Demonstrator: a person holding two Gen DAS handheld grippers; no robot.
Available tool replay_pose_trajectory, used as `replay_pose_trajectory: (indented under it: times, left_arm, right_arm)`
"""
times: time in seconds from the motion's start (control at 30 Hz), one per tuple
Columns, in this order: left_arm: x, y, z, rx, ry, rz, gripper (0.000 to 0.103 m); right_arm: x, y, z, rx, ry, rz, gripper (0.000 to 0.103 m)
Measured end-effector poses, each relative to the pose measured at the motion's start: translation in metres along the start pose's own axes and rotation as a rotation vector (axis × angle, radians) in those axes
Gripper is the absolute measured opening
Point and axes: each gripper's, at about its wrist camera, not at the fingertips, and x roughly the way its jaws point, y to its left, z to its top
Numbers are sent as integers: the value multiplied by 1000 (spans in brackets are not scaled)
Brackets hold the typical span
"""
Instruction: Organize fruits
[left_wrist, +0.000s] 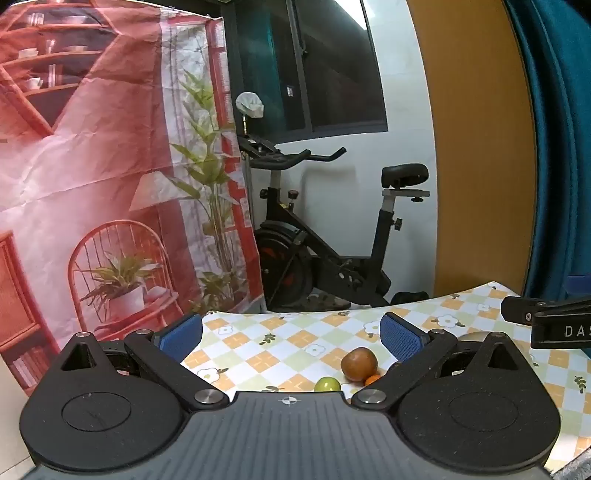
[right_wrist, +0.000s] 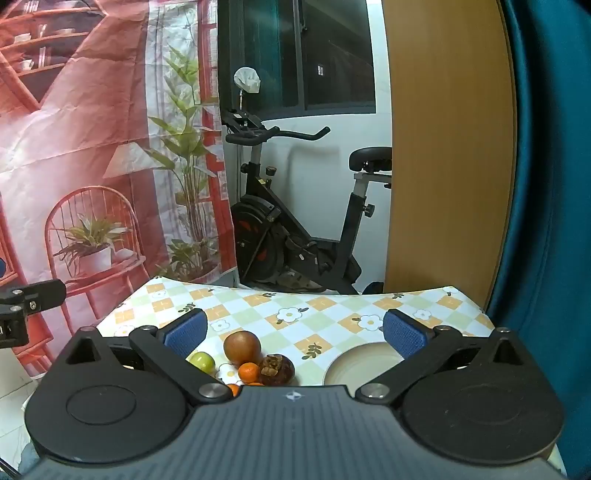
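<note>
Both my grippers — left (left_wrist: 291, 332), right (right_wrist: 295, 332) — gape wide, empty. The fruits (right_wrist: 242, 347) look round, smooth, likely to roll — I'd pinch each across its middle.

Both wrist cameras sit close behind their open tongs, tilted slightly down over the checked tablecloth (left_wrist: 280, 343), the left gripper (left_wrist: 291, 334) with the brown fruit (left_wrist: 359, 363) toward its right pad, the right gripper (right_wrist: 295, 332) sharing it (right_wrist: 242, 347) toward its left
</note>
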Motion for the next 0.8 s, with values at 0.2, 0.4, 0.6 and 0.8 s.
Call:
replay_pose_trajectory:
  times: [0.2,0.4,0.6,0.8]
  left_arm:
    - [-8,6,2,9,-13,7,103]
    - [-4,-3,-3,21,-35,12,103]
    - [-3,-2,-1,13,-34,13,103]
    - [-2,-3,0,8,-30,11,103]
  right_arm:
    - [-1,0,-2,2,-6,2,103]
    - [-2,-2,5,2,-5,1,103]
    - [-2,-1,2,1,-7,3,103]
    - [-1,-1,0,4,-9,2,103]
